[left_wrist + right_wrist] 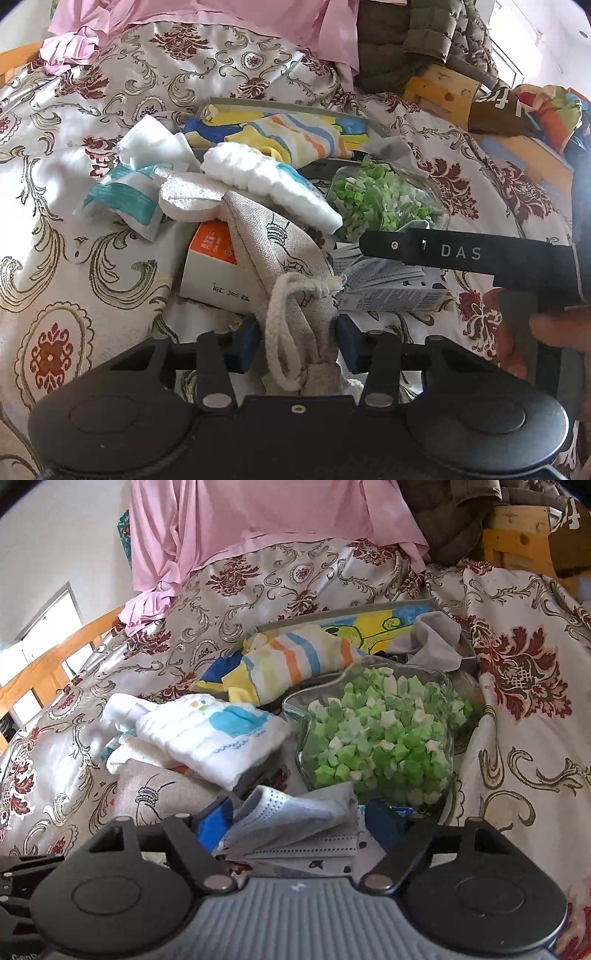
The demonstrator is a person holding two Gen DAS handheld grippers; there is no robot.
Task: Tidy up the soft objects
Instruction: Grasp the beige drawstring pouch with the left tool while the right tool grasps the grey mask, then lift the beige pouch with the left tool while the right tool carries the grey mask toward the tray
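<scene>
Beige linen drawstring pouch with a white cord [295,291] lies on the floral satin bedspread [92,240], its gathered neck between the blue pads of the left tongs [298,341]. Jaws roughly half open, pads flanking the cloth; contact uncertain. Probably taken at the neck because the bunched fabric is narrowest there. Right tongs [299,821] wide open, straddling a stack of grey-blue pleated face masks [295,827], not pinching. Clear dish of green paper stars [380,734] sits just beyond, the grey tray of folded cloths [343,614] behind it.
</scene>
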